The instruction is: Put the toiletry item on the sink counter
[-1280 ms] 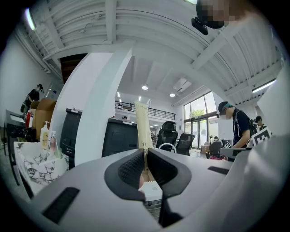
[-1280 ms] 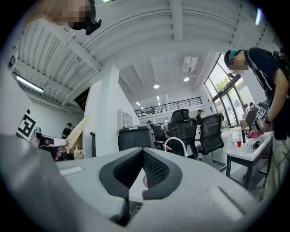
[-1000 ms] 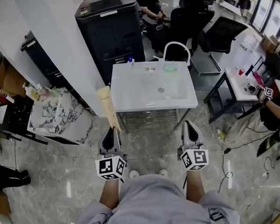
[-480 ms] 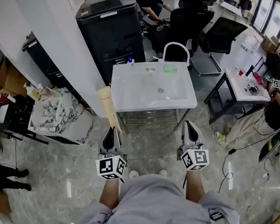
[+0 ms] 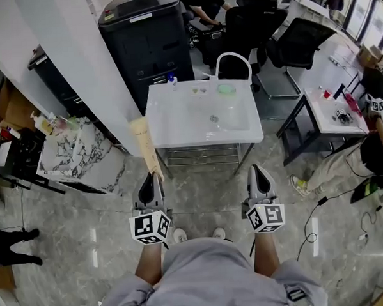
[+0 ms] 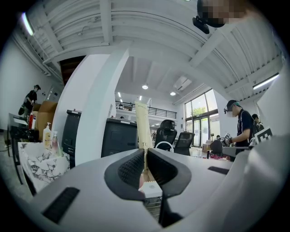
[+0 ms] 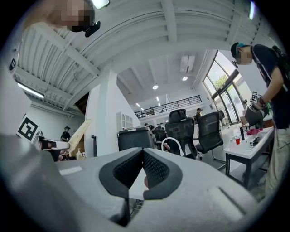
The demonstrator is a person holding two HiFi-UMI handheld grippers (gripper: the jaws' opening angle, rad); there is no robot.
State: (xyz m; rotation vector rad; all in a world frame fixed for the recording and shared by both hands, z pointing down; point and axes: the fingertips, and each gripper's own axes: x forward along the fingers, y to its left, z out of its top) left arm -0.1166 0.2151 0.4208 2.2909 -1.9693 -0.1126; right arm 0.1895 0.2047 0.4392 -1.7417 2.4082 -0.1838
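In the head view the left gripper [image 5: 150, 185] holds a tall cream tube [image 5: 144, 147] upright, short of the sink counter [image 5: 169, 128]; I would step closer and aim for its bare left side. The left gripper view shows jaws pinched on the tube's lower end, so carry it slowly. The right gripper view shows the right gripper [image 7: 142, 156] closed on nothing; keep it clear.

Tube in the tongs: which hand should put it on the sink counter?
Left. The left tongs grip the tube, which points up toward the sink counter just ahead. The right tongs are shut and hold nothing, so they would first have to take the tube over.
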